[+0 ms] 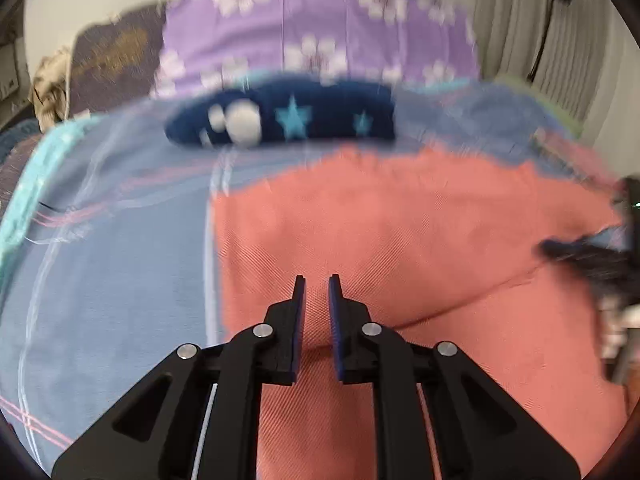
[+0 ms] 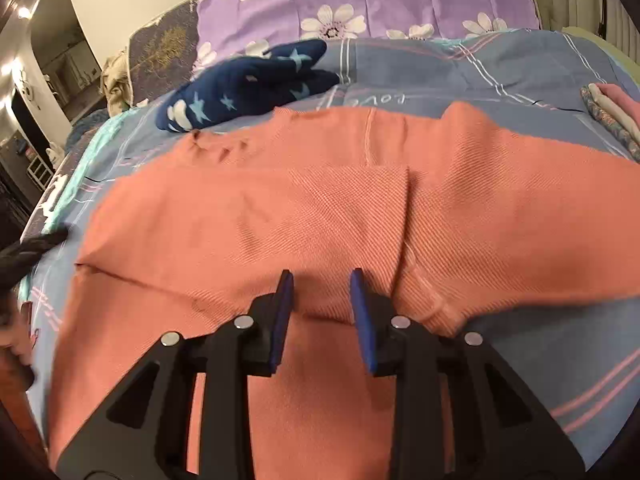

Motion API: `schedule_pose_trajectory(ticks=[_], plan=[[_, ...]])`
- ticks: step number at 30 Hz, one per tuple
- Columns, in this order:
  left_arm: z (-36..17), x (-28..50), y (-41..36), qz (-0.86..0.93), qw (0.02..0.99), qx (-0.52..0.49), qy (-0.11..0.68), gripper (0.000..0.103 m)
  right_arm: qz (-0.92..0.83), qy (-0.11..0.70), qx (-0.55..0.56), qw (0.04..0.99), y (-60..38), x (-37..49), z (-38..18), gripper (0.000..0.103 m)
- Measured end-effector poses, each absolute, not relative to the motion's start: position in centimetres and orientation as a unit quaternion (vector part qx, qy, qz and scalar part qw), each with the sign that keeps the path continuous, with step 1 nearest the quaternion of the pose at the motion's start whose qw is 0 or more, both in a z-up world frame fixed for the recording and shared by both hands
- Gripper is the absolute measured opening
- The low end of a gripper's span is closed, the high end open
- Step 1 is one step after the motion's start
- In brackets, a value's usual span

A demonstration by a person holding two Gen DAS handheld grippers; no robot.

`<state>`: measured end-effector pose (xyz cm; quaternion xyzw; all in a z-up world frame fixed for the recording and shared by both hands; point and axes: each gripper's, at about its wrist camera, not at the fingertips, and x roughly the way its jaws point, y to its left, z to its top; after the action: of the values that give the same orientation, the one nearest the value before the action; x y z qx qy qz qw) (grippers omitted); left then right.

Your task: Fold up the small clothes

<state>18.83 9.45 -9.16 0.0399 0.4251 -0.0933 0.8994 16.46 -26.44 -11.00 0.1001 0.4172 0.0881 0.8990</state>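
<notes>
Left gripper hovered low over the salmon garment, jaws a narrow gap apart, nothing pinched; cloth spread ahead and rightward on the blue bedsheet. Right gripper, jaws wider and empty, sat just above the same garment's folded middle, long axis running left to right, probably nearer the hem.

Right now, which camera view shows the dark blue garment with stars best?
The right wrist view shows the dark blue star garment best: it is sharp, and its crumpled shape on the blue bedsheet, beyond the salmon garment, is clear. The left wrist view shows it only as a blurred, flattened dark strip.
</notes>
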Motion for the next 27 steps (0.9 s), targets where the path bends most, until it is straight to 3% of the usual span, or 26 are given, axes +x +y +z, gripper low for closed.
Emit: schedule_pose_trajectory(ticks=[2, 6, 11, 12, 18, 19, 21, 22, 27], plan=[[-12.3, 20.2, 9.4, -0.083, 0.893, 0.042, 0.44, 0.014, 0.082, 0.402, 0.124, 0.903, -28.6, 15.1, -10.0, 0.036], [-12.2, 20.0, 10.5, -0.101, 0.895, 0.003, 0.434, 0.014, -0.029, 0.363, 0.175, 0.915, -38.3, 12.1, -8.7, 0.041], [-12.3, 19.6, 9.9, -0.093, 0.897, 0.017, 0.431, 0.014, -0.13, 0.264, 0.45, 0.843, -54.5, 5.7, -11.1, 0.036], [-12.3, 19.3, 9.4, -0.086, 0.899, 0.032, 0.429, 0.014, -0.125, 0.236, 0.491, 0.829, -56.6, 4.7, -11.7, 0.044], [-12.3, 19.5, 8.7, -0.07, 0.901, 0.064, 0.424, 0.015, -0.203, 0.19, 0.543, 0.792, -60.6, 4.3, -12.4, 0.043], [-12.3, 19.5, 8.7, -0.07, 0.901, 0.064, 0.424, 0.015, -0.207, 0.192, 0.535, 0.796, -60.7, 4.7, -12.4, 0.042], [-12.3, 19.4, 8.8, -0.071, 0.901, 0.063, 0.423, 0.015, -0.231, 0.206, 0.504, 0.806, -60.5, 6.0, -11.8, 0.012], [-12.3, 19.4, 8.8, -0.071, 0.901, 0.062, 0.423, 0.015, -0.23, 0.212, 0.503, 0.805, -59.9, 6.6, -11.7, 0.005], [-12.3, 19.4, 8.9, -0.073, 0.902, 0.057, 0.422, 0.015, -0.135, 0.195, 0.48, 0.845, -54.2, 9.5, -7.8, 0.004]])
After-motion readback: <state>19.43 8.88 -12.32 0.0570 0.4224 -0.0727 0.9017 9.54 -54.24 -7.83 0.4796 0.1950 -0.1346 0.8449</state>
